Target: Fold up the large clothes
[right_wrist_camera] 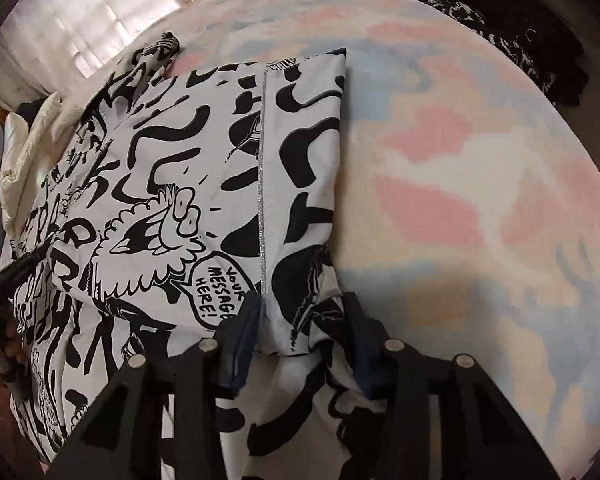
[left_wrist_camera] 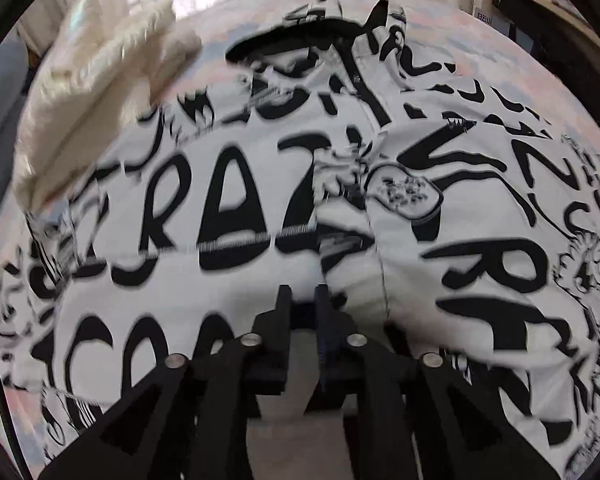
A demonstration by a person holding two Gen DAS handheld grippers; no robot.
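A large white jacket with black graffiti lettering and cartoon print (left_wrist_camera: 260, 208) lies spread on a bed with a pastel pink, blue and cream cover (right_wrist_camera: 460, 160). In the right wrist view the jacket (right_wrist_camera: 160, 184) shows a silver zipper line and a folded straight edge at its right side. My left gripper (left_wrist_camera: 302, 300) hovers over the jacket's lower middle, fingers nearly together with a narrow gap and nothing clearly between them. My right gripper (right_wrist_camera: 300, 320) stands with its fingers apart around the jacket's near edge, with cloth bunched between them.
A cream padded garment (left_wrist_camera: 100, 92) lies at the jacket's upper left on the bed. Bright curtained windows are behind. Dark furniture and a wooden shelf (left_wrist_camera: 540, 12) stand at the right; dark clutter (right_wrist_camera: 520, 52) lies past the bed's far right edge.
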